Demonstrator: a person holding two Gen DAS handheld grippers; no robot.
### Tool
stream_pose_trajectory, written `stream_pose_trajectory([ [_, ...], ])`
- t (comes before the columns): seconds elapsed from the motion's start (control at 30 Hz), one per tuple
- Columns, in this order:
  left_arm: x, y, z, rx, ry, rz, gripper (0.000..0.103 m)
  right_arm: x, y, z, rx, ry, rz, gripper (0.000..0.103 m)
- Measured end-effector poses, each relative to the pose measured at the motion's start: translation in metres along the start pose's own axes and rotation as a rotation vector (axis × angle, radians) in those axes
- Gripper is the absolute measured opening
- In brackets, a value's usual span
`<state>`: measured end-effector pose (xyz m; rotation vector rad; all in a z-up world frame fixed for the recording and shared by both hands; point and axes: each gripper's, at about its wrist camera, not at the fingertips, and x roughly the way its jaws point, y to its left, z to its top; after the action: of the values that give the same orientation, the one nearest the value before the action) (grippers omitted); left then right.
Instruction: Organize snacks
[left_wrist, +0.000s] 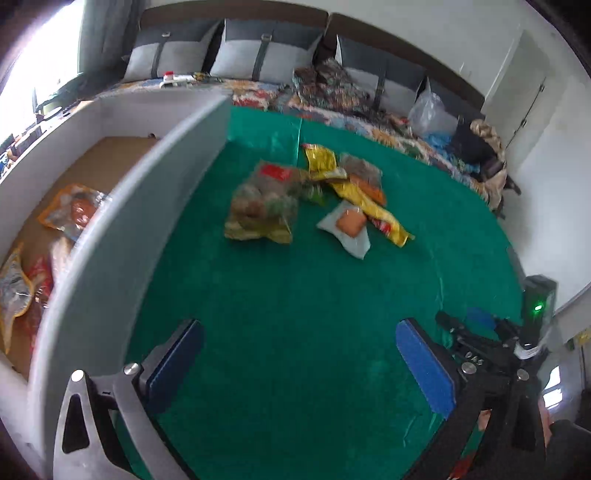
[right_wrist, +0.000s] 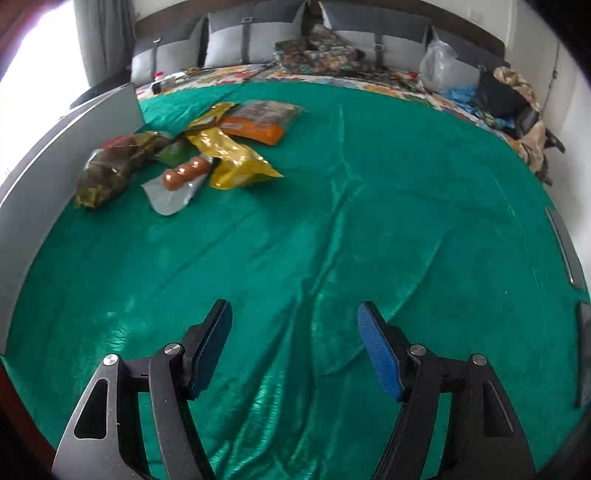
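Observation:
Several snack packets lie in a loose pile on the green cloth (left_wrist: 295, 332). In the left wrist view I see a clear bag of mixed snacks (left_wrist: 262, 210), yellow packets (left_wrist: 325, 162) and a grey sausage pouch (left_wrist: 347, 225). My left gripper (left_wrist: 299, 332) hangs open over bare cloth, short of the pile. A grey-walled box (left_wrist: 147, 177) at the left holds an orange packet (left_wrist: 72, 210) and other wrappers. In the right wrist view the pile sits far upper left: dark bag (right_wrist: 110, 170), sausage pouch (right_wrist: 181, 181), yellow packet (right_wrist: 236, 158), orange packet (right_wrist: 258, 125). My right gripper (right_wrist: 293, 308) is open and holds nothing.
The box wall (right_wrist: 55, 147) borders the cloth on the left. A sofa with grey cushions (right_wrist: 232, 44), patterned bedding and a plastic bag (right_wrist: 439, 62) lie behind. A black device with a green light (left_wrist: 537, 306) shows at the right of the left wrist view. The cloth has long wrinkles (right_wrist: 332, 221).

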<state>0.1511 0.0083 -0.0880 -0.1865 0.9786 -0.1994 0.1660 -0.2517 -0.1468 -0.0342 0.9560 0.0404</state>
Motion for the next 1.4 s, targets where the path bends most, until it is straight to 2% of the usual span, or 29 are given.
stream_pose_trajectory([
  [0.07,0.039,-0.010,-0.007,0.015,0.052,0.047,0.103,0.005,-0.009,-0.008,0.011,-0.018,-0.026,0.074],
  [0.13,0.064,-0.012,-0.009,0.038,0.070,0.098,0.103,0.009,-0.012,-0.011,0.018,-0.041,-0.028,0.074],
  [0.3,0.097,-0.024,-0.005,0.124,0.021,0.180,0.103,0.004,0.000,-0.005,0.028,-0.053,-0.037,0.075],
  [0.47,0.109,-0.016,0.002,0.145,-0.001,0.181,0.103,0.004,-0.006,-0.006,0.063,-0.040,-0.051,0.087],
  [0.67,0.113,-0.016,0.006,0.149,-0.002,0.182,0.103,0.004,-0.008,-0.007,0.078,-0.037,-0.058,0.089],
  [0.8,0.111,-0.008,0.014,0.205,0.051,0.143,0.103,0.007,-0.010,-0.007,0.078,-0.032,-0.047,0.093],
  [0.83,0.111,-0.005,0.014,0.217,0.048,0.132,0.103,0.008,-0.010,-0.006,0.073,-0.026,-0.037,0.097],
  [0.9,0.109,-0.003,0.010,0.239,0.016,0.115,0.103,0.010,-0.008,-0.001,0.050,-0.002,-0.026,0.097],
  [0.97,0.110,-0.002,0.009,0.241,0.015,0.114,0.103,0.016,-0.006,0.019,-0.001,0.081,0.015,0.093],
  [1.0,0.110,-0.002,0.009,0.240,0.014,0.115,0.103,0.016,-0.004,0.030,-0.015,0.080,0.033,0.093],
  [1.1,0.109,-0.002,0.008,0.239,0.010,0.116,0.103,0.009,0.011,0.080,-0.077,-0.005,0.070,0.093],
  [1.13,0.108,-0.002,0.007,0.240,0.009,0.116,0.103,0.013,0.020,0.099,-0.102,-0.001,0.107,0.093],
  [1.2,0.108,-0.001,0.007,0.240,0.009,0.116,0.103,0.035,0.042,0.130,-0.157,0.075,0.159,0.093],
  [1.3,0.108,-0.002,0.007,0.240,0.009,0.116,0.103,0.068,0.072,0.157,-0.253,0.139,0.130,0.092],
  [1.33,0.108,-0.002,0.007,0.239,0.009,0.117,0.103,0.078,0.080,0.161,-0.280,0.152,0.109,0.089],
  [1.37,0.108,-0.002,0.007,0.239,0.009,0.117,0.103,0.088,0.085,0.163,-0.295,0.172,0.087,0.075],
  [1.4,0.107,-0.002,0.007,0.239,0.009,0.116,0.103,0.096,0.087,0.163,-0.293,0.194,0.080,0.074],
])
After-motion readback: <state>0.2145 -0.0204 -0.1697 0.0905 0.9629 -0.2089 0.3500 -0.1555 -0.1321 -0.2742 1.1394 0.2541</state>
